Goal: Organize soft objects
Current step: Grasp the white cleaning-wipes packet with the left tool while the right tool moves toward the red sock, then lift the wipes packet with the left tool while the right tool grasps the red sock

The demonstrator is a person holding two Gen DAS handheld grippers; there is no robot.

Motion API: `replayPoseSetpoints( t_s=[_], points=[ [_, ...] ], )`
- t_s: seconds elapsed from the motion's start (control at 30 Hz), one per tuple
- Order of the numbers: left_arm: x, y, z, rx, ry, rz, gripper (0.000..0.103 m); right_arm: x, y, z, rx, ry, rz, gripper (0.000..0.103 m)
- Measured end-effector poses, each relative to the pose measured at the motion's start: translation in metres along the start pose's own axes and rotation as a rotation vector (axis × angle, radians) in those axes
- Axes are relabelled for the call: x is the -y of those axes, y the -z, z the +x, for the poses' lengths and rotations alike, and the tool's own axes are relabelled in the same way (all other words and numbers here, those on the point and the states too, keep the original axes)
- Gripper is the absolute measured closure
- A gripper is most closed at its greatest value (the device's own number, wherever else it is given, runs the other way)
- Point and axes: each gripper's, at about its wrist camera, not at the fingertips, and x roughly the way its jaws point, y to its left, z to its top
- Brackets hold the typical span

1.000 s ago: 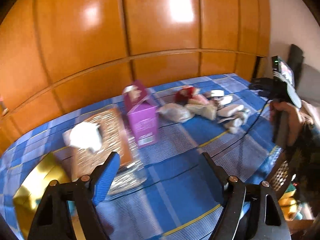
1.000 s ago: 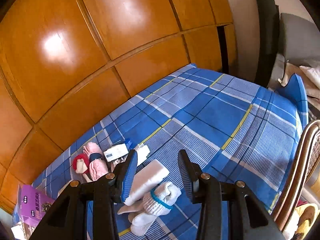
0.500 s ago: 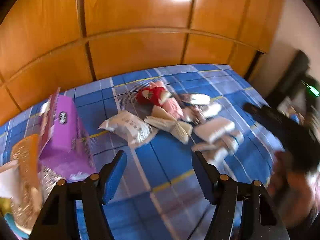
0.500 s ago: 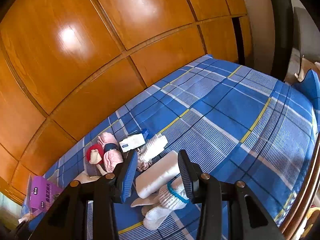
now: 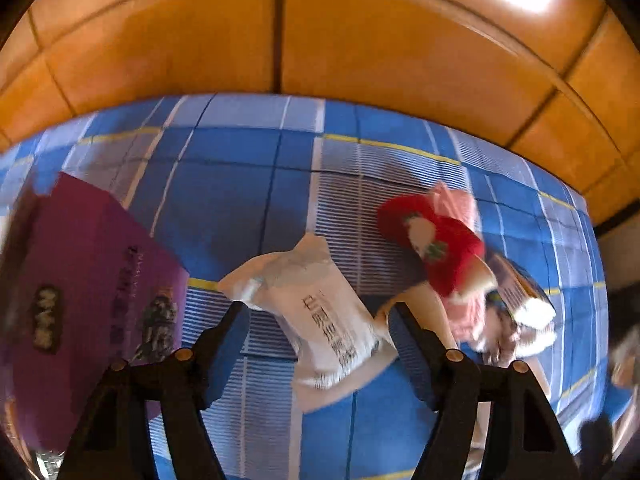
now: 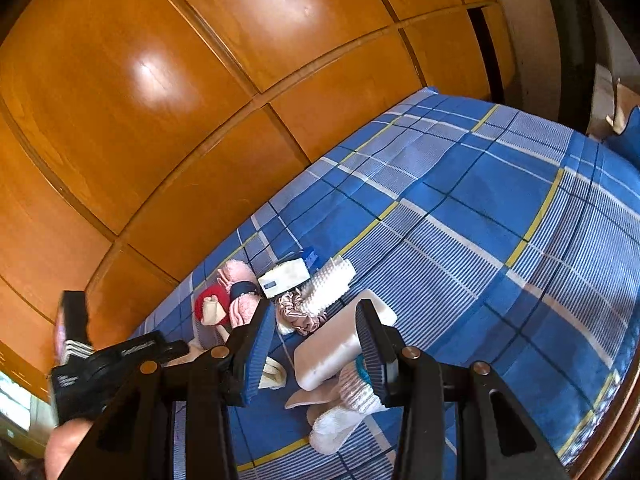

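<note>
My left gripper (image 5: 318, 314) points steeply down over a white printed packet (image 5: 324, 312) that lies on the blue plaid bed (image 5: 240, 184). Its jaws are opening, the packet shows between them, and the pads do not press it. Right of it lie a red plush toy (image 5: 440, 240) and a pink fluffy piece (image 5: 460, 204). My right gripper (image 6: 314, 322) hovers open over a white foam block (image 6: 332, 352) and white socks (image 6: 344, 412), holding nothing. Beyond it are a satin scrunchie (image 6: 298, 314), a white knobbly roll (image 6: 330, 284) and the red plush toy (image 6: 212, 300).
A purple carton (image 5: 80, 280) stands at the left of the left wrist view. Orange wooden panels (image 5: 360, 40) run along the far side of the bed. A small white pack (image 6: 284, 278) lies in the pile. A hand (image 6: 64, 448) shows at the lower left, a wooden chair rim (image 6: 624, 400) at right.
My left gripper has swung right from the carton and tray to above the white packet, and dropped closer to it. Its black body now shows at the left of the right wrist view.
</note>
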Motion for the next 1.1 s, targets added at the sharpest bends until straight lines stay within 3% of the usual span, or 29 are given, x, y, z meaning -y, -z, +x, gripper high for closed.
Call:
replayPoseSetpoints(
  t_s=[0.23, 0.3, 0.4, 0.47, 0.63, 0.73, 0.9, 1.0, 1.1],
  points=[
    [0.009, -0.004, 0.035, -0.058, -0.019, -0.009, 0.026, 0.003, 0.0, 0.0, -0.005, -0.025, 0.02, 0.061],
    [0.009, 0.0, 0.044, -0.082, -0.011, -0.002, 0.033, 0.004, 0.0, 0.0, -0.006, -0.028, 0.026, 0.061],
    [0.016, 0.016, 0.042, -0.056, -0.006, 0.13, 0.048, 0.005, 0.0, -0.001, -0.004, -0.025, 0.028, 0.061],
    [0.018, 0.03, 0.036, -0.039, 0.017, 0.208, 0.052, 0.004, -0.001, 0.0, -0.007, -0.025, 0.019, 0.061],
    [0.001, 0.08, 0.012, -0.025, 0.079, 0.334, 0.052, -0.004, 0.001, 0.003, -0.026, -0.018, -0.031, 0.061],
    [-0.013, 0.111, -0.003, -0.012, 0.113, 0.406, 0.052, -0.014, 0.005, 0.008, -0.066, -0.029, -0.095, 0.061],
    [-0.036, 0.163, -0.028, 0.032, 0.141, 0.511, 0.052, -0.043, 0.016, 0.034, -0.234, -0.083, -0.243, 0.061],
    [-0.05, 0.184, -0.037, 0.074, 0.137, 0.54, 0.052, -0.078, 0.025, 0.046, -0.279, -0.107, -0.398, 0.061],
    [-0.066, 0.189, -0.04, 0.088, 0.163, 0.499, 0.051, -0.112, 0.031, 0.061, -0.299, -0.121, -0.519, 0.061]
  ],
)
